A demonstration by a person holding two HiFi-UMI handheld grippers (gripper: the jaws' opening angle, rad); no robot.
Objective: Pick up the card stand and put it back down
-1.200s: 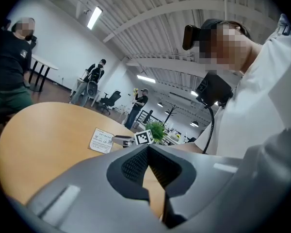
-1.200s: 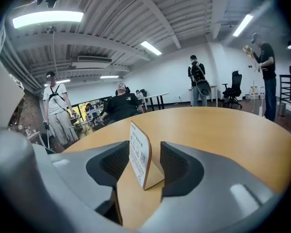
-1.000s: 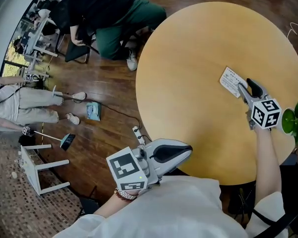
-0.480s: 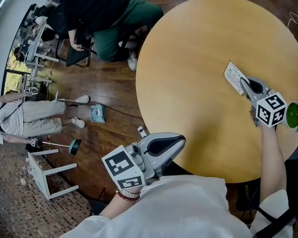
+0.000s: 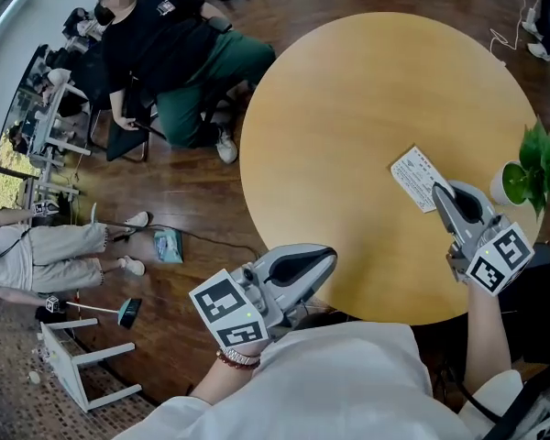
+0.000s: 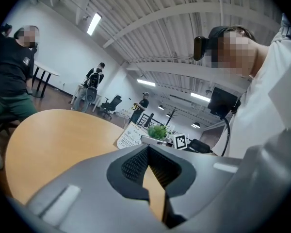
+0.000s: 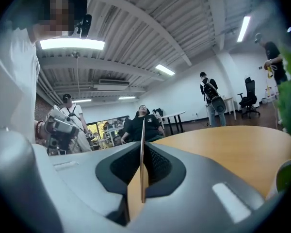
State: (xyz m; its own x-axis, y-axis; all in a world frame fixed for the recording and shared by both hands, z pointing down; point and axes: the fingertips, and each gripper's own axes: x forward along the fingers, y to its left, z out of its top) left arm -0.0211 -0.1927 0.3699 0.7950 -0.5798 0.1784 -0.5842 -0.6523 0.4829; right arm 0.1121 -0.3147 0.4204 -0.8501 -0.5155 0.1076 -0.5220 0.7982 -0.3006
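At right edge of desk (image 5: pixel 348 108): right gripper (image 5: pixel 437 191) fingers clamped on card stand (image 5: pixel 417 178), grasp made. Lift unclear; set-down probably left. Left gripper (image 5: pixel 325 262) fingers closed, empty, idle at near edge.

Round pale wooden tabletop (image 5: pixel 348 126)
Green plant in white pot (image 5: pixel 513 185) at its right edge, near a white printed card stand (image 5: pixel 414 176).

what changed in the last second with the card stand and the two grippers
The right gripper closed its jaws on the card stand; a second ago they stood open at its edge. The left gripper stayed shut and empty at the table edge.
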